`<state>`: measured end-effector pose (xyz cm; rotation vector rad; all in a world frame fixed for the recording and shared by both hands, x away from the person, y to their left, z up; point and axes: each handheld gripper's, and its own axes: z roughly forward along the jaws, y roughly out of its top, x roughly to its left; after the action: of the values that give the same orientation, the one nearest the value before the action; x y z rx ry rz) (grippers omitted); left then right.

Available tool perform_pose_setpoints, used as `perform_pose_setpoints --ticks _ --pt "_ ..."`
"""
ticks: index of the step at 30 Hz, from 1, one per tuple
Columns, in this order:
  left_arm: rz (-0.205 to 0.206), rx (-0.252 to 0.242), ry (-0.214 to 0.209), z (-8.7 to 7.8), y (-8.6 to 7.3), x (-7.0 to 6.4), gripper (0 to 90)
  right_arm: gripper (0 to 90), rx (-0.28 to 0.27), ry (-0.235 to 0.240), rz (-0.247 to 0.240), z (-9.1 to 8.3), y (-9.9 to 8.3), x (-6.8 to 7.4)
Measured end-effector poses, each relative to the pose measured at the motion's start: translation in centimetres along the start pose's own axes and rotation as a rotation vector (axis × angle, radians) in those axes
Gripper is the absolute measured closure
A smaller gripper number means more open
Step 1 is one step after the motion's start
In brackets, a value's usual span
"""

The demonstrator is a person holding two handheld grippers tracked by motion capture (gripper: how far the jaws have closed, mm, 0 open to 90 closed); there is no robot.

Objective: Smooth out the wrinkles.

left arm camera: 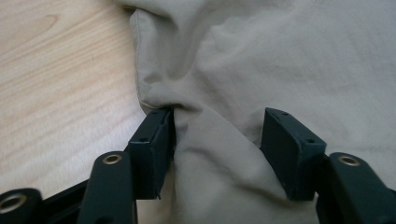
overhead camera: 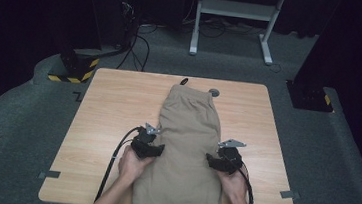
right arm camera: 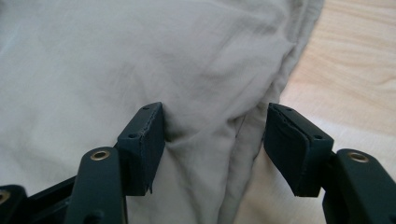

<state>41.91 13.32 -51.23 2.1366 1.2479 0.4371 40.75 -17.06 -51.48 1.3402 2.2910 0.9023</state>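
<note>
A pair of khaki shorts [overhead camera: 187, 148] lies flat along the middle of the wooden table [overhead camera: 113, 105], waistband at the far end. My left gripper [overhead camera: 148, 148] rests at the shorts' left edge, and my right gripper [overhead camera: 222, 161] rests at the right edge. In the left gripper view the left gripper [left arm camera: 219, 126] is open, its jaws straddling a raised ridge of cloth [left arm camera: 280, 56], and the left pad [left arm camera: 156, 144] touches the fabric. In the right gripper view the right gripper [right arm camera: 215, 121] is open around the bunched side seam [right arm camera: 140, 56], with bare table to its right.
A small dark round object [overhead camera: 214, 92] and a black tab [overhead camera: 184, 82] sit by the waistband at the table's far edge. Grey tape marks [overhead camera: 49, 174] [overhead camera: 286, 194] lie near the front corners. A white desk frame [overhead camera: 235, 9] and a striped base [overhead camera: 74, 69] stand on the floor behind.
</note>
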Motion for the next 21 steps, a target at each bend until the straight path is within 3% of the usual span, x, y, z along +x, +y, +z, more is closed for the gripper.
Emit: perform_pose_setpoints --ticks 7,9,11,15,18,21 --pt "-0.005 0.000 0.013 1.3 1.3 -0.5 32.8 36.4 0.023 -0.031 0.009 1.2 1.7 -1.6" --pt "-0.030 0.014 -0.004 1.1 1.4 -0.4 34.0 36.4 0.029 -0.025 0.035 1.1 1.8 -1.9" --pt "-0.053 0.005 -0.010 0.6 1.0 0.1 34.8 36.7 0.033 -0.018 0.058 0.8 1.5 -2.1" --pt "-0.089 0.007 -0.023 -0.4 -0.2 1.1 34.1 38.6 0.025 -0.017 0.059 0.1 0.7 -2.1" --pt "-0.095 0.007 -0.035 -1.0 -0.8 1.1 34.0 40.6 0.013 -0.026 0.063 -0.2 0.3 -1.9" --pt "-0.070 0.004 -0.026 -1.2 -1.2 0.6 34.1 41.4 0.019 -0.039 0.047 -0.3 0.1 -1.4"
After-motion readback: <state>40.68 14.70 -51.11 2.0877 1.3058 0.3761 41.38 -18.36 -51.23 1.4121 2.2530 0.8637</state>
